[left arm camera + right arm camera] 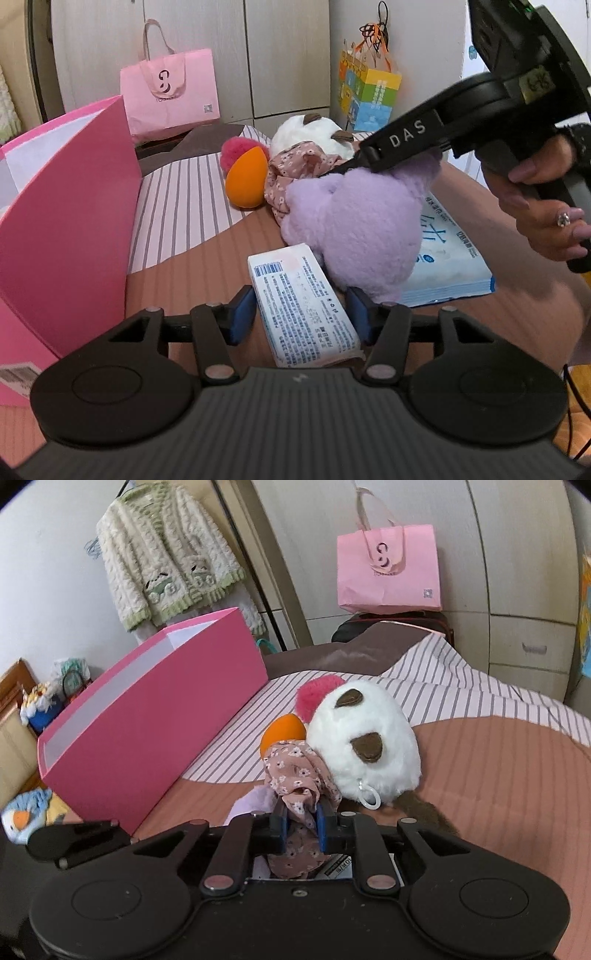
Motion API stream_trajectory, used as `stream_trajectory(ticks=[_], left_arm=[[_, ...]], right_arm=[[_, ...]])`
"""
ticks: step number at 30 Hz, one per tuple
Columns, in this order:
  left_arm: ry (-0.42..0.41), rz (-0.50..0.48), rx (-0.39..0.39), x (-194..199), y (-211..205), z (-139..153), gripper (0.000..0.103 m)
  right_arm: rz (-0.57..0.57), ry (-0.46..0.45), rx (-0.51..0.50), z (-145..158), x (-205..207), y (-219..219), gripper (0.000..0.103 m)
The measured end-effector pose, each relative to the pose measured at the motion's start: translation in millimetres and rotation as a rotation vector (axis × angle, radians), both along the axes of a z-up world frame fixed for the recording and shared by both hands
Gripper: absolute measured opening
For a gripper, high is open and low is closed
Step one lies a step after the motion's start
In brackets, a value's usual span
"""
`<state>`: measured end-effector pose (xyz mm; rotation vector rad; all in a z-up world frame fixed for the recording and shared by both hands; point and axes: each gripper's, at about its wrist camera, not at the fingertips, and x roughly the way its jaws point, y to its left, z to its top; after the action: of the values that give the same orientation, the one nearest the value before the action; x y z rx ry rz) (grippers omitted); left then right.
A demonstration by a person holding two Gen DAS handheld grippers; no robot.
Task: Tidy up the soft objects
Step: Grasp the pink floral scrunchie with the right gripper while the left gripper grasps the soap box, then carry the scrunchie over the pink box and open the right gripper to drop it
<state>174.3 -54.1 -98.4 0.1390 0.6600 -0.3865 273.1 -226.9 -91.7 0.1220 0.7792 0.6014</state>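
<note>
Our right gripper clamped on floral pink fabric scrunchie, mid-bed, touching white plush panda head and orange teardrop sponge. Lilac plush toy beneath arm. Open pink cardboard box along bed's left edge. Our left gripper spread apart, straddling white wrapped tissue pack.

The bed has a ribbed salmon cover with a striped sheet lapping over its far part. On it lie a pink box, an orange sponge, a pink pompom, a white plush, floral cloth, a purple plush, a white pack and a blue-printed tissue pack
</note>
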Motion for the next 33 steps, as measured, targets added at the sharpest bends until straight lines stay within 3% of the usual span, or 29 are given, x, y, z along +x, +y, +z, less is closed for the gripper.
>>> stream_trajectory(ticks=[3, 13, 22, 28, 33], left_arm=[[0.001, 0.031, -0.010, -2.6, 6.7, 3.4, 0.039], [-0.028, 0.067, -0.069, -13.1, 32.6, 27.9, 0.039], [0.002, 0.055, -0.146, -21.7, 54.6, 47.4, 0.039], [0.034, 0.036, -0.161, -30.8, 69.7, 53.8, 0.039], [0.104, 0.033, -0.181, -39.8, 89.6, 52.1, 0.039]], right_arm=[[0.002, -0.052, -0.014, 7.1, -11.6, -0.2, 0.010], [-0.054, -0.213, -0.087, 56.2, -45.0, -2.1, 0.009], [-0.014, -0.299, -0.065, 92.8, -65.3, 7.8, 0.009], [0.040, -0.274, -0.071, 97.1, -82.5, 25.2, 0.009], [0.093, -0.161, -0.086, 79.4, -93.7, 41.7, 0.009]])
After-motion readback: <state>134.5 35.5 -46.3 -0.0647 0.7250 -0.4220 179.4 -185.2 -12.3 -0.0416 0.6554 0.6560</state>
